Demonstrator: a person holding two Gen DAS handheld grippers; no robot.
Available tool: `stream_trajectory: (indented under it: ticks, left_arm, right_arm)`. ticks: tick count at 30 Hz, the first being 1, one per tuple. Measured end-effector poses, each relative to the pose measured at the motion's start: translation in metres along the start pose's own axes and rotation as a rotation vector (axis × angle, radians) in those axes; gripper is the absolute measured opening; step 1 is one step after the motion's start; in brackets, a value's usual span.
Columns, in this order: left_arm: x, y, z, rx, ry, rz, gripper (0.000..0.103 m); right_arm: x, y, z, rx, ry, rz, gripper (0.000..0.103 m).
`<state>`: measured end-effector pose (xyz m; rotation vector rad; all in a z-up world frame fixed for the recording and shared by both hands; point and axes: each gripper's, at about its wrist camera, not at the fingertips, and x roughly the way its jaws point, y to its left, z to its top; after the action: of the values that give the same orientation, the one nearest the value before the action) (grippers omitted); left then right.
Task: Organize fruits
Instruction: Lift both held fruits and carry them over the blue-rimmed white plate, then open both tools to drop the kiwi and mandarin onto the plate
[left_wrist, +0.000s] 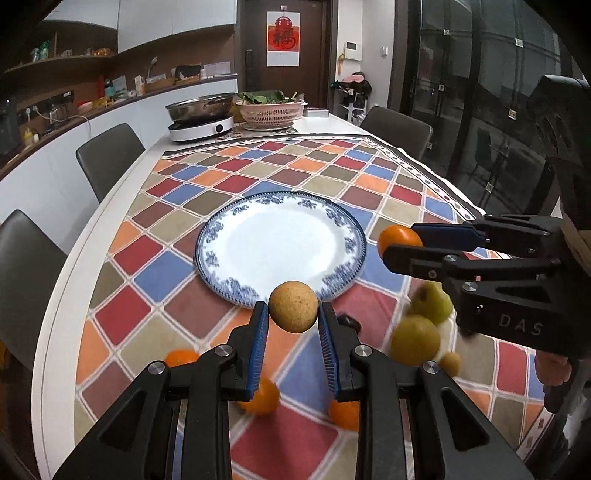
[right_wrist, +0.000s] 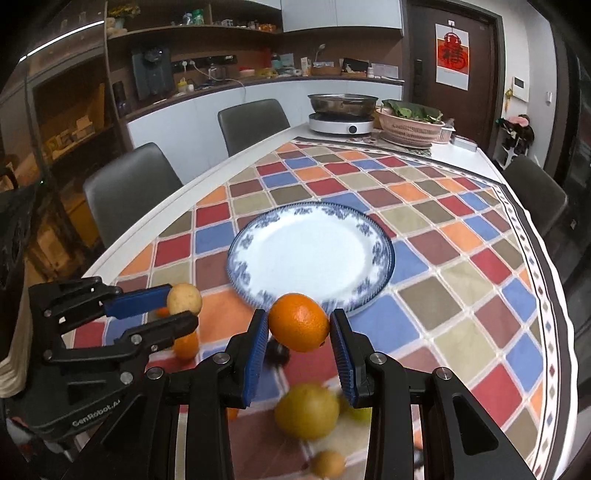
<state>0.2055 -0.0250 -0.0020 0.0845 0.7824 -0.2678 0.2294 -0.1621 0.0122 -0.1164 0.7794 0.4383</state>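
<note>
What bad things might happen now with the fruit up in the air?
The round brown fruit in the left gripper is pinched only at its sides, so it might slip and roll. The orange in the right gripper could drop onto the loose fruit below. Both heading for the plate might bump.

Home kitchen-diner, induction cooker (left_wrist: 201, 128) with pan, shelves (right_wrist: 192, 27), dining chairs (right_wrist: 129, 188)

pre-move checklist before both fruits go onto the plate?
1. Left tongs gripping the tan round fruit: ok.
2. Right tongs gripping the orange: ok.
3. Blue-rimmed plate free of fruit: ok.
4. Both fruits lifted off the tablecloth: ok.
5. Grip firm enough for transfer: cannot tell.
6. Both fruits already over the plate: not ok, both are short of its near rim.
</note>
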Motion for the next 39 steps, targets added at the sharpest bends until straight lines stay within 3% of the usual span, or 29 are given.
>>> stream_trajectory:
  ticks: [11, 26, 31, 35, 39]
  left_arm:
    - [0.066, 0.029, 0.046, -0.024, 0.108, -0.041, 0.028]
    - [0.153, 0.056, 0.076, -0.05, 0.256, -0.031, 0.028]
    - [0.159, 0.059, 0.078, -0.057, 0.269, -0.026, 0.029]
    - [0.145, 0.058, 0.08, -0.054, 0.238, -0.007, 0.041]
    - [0.12, 0.053, 0.076, -0.048, 0.198, 0.005, 0.045]
  right_arm:
    - [0.076, -0.029, 0.05, 0.069, 0.152, 0.044, 0.035]
    - [0.16, -0.054, 0.073, 0.117, 0.291, 0.001, 0.035]
    - [0.165, -0.056, 0.076, 0.123, 0.287, 0.004, 0.036]
    - [0.159, -0.058, 0.078, 0.134, 0.27, -0.002, 0.041]
    - [0.139, -0.056, 0.077, 0.118, 0.225, -0.026, 0.042]
